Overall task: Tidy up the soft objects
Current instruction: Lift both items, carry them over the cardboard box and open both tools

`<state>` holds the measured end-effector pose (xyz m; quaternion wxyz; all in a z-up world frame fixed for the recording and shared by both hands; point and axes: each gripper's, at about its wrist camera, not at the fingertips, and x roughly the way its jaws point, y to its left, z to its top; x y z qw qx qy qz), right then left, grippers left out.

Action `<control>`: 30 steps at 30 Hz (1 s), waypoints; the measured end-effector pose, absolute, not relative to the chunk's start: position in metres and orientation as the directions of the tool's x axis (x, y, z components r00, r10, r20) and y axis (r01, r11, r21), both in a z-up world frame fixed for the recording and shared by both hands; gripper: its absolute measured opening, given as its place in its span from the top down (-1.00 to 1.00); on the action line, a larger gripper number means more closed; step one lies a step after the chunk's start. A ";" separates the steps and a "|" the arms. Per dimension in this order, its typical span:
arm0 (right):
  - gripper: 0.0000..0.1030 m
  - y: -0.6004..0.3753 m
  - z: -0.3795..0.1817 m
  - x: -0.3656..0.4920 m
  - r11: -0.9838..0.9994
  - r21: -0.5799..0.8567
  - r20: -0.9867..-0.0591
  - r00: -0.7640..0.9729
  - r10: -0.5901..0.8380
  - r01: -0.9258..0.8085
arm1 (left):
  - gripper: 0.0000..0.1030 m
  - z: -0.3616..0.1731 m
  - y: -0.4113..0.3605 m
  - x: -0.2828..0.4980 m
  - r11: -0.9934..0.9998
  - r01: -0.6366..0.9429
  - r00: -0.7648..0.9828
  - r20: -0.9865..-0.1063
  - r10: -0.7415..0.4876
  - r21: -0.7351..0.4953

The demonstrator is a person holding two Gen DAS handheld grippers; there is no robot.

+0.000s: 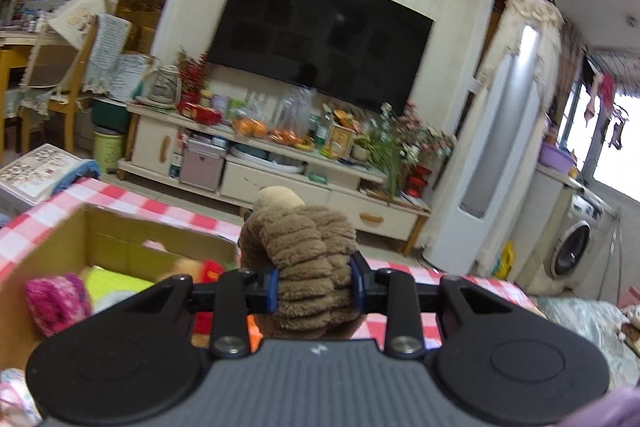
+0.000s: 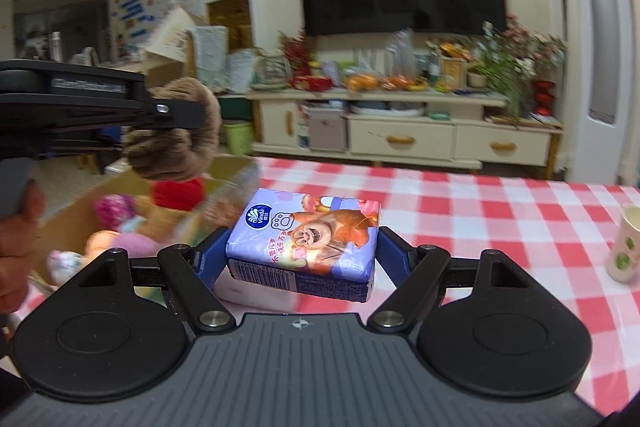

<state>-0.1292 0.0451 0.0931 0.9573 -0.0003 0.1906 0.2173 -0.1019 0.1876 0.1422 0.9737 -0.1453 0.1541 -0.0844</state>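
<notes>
My left gripper (image 1: pixel 316 285) is shut on a brown plush toy (image 1: pixel 308 259), its blue pads pressed into the fleece, held above the table beside a cardboard box (image 1: pixel 72 231). From the right wrist view the same brown plush toy (image 2: pixel 176 147) hangs in the left gripper (image 2: pixel 188 115) over the cardboard box (image 2: pixel 80 211), which holds several soft toys. My right gripper (image 2: pixel 300 251) is shut on a purple tissue pack (image 2: pixel 308 239) with a cartoon bear print, lifted off the red-checked tablecloth (image 2: pixel 480 219).
A paper cup (image 2: pixel 626 247) stands at the table's right edge. A hand (image 2: pixel 16 235) grips the left tool's handle. Beyond the table are a cluttered TV cabinet (image 2: pixel 400 135), a black television (image 1: pixel 320 35), a tall air conditioner (image 1: pixel 500 131) and a washing machine (image 1: pixel 572 247).
</notes>
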 end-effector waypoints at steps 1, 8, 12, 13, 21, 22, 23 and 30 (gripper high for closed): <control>-0.88 0.050 0.096 -0.131 0.899 0.083 -0.360 0.828 0.430 -0.431 | 0.39 0.143 0.192 -0.102 0.945 0.107 0.942 -0.272 -0.196 -0.309; -0.88 0.092 0.107 -0.146 0.844 0.076 -0.335 0.783 0.524 -0.532 | 0.39 0.140 0.231 -0.100 0.948 -0.008 0.954 -0.286 -0.088 -0.319; -0.88 0.112 0.109 -0.152 0.814 0.080 -0.333 0.754 0.566 -0.575 | 0.39 0.135 0.248 -0.094 0.951 -0.067 0.952 -0.304 -0.029 -0.301; -0.88 0.117 0.109 -0.153 0.808 0.081 -0.334 0.747 0.574 -0.584 | 0.39 0.134 0.252 -0.093 0.952 -0.079 0.951 -0.310 -0.017 -0.296; -0.89 0.150 0.102 -0.156 0.762 0.090 -0.363 0.692 0.625 -0.641 | 0.39 0.123 0.276 -0.079 0.957 -0.124 0.931 -0.364 0.021 -0.262; -0.89 0.153 0.100 -0.155 0.757 0.089 -0.369 0.685 0.629 -0.647 | 0.39 0.121 0.278 -0.079 0.959 -0.122 0.929 -0.369 0.021 -0.254; -0.89 0.155 0.098 -0.155 0.752 0.087 -0.374 0.678 0.633 -0.653 | 0.39 0.120 0.279 -0.078 0.962 -0.120 0.927 -0.374 0.020 -0.246; -0.90 0.173 0.086 -0.157 0.726 0.079 -0.408 0.642 0.649 -0.683 | 0.36 0.113 0.285 -0.074 0.968 -0.119 0.911 -0.412 0.019 -0.219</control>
